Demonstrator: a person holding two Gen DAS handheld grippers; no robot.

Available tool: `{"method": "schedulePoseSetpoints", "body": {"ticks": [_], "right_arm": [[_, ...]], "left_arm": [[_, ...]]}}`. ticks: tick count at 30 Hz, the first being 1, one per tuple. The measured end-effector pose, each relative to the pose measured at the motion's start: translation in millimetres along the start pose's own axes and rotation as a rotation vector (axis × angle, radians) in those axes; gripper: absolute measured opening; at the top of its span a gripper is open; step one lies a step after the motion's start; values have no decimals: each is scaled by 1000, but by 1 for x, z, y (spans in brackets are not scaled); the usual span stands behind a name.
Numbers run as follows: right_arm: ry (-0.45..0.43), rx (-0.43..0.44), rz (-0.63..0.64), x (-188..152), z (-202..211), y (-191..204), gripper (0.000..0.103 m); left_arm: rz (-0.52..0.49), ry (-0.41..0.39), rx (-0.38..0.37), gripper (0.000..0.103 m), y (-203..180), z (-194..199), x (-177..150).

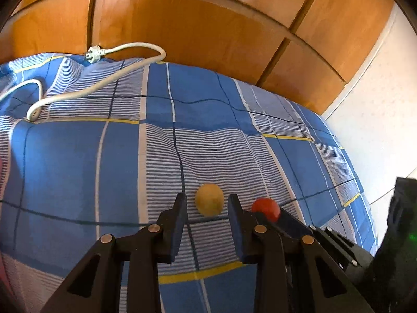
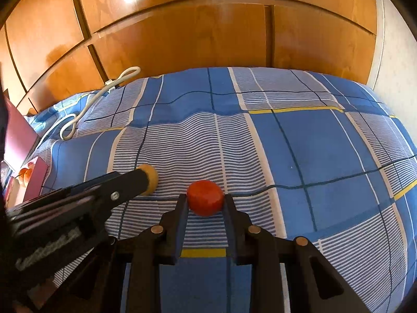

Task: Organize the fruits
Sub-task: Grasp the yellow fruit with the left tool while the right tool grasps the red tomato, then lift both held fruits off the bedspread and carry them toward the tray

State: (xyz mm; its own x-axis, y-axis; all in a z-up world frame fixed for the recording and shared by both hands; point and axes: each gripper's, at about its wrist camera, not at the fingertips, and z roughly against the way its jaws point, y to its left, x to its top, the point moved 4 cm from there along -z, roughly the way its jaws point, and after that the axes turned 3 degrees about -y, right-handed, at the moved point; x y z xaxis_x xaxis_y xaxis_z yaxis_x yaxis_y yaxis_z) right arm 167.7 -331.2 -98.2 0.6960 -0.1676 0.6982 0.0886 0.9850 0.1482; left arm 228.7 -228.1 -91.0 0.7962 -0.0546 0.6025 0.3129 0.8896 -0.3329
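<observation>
On the bed [image 1: 78, 156], my right gripper [image 2: 206, 198] clamps the red fruit [image 2: 205, 197]; my left gripper [image 1: 207, 203], narrowly parted, straddles the yellow fruit [image 1: 209, 203] dead ahead.

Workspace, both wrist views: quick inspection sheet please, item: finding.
Surface: bed cover, blue check with stripes, wrinkled.
Job's things: yellow fruit and red fruit lie side by side on the cover; more orange fruit at the left edge by a pink box.
Clutter: nothing seen beyond that box.
Grippers: right tool shut on the red fruit. Left tool has the yellow fruit between its fingers, with gaps showing on both sides, no contact visible.
Cables: white power cord with plug looped on the far left of the cover.
Surroundings: wooden wardrobe doors behind the bed; pale wall at right.
</observation>
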Motion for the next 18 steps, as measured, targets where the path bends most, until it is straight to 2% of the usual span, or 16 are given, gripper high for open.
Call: {"method": "schedulePoseSetpoints", "body": {"ticks": [2,5,12,18], "right_arm": [[0,2,-1,0,0,0,27],[-1,2,1,0,-1,0,27],[-1,0,4,0,-2,1,27],[13,40,7,-1,2,5,27]], "left_arm": [[-9,7,7,31,-1,-5,0],[-17,30,17,25,-3,-14,-2],[-20,-7,24,25,6,9,-9],[-8,-31,137,25,39,50,-37]]}}
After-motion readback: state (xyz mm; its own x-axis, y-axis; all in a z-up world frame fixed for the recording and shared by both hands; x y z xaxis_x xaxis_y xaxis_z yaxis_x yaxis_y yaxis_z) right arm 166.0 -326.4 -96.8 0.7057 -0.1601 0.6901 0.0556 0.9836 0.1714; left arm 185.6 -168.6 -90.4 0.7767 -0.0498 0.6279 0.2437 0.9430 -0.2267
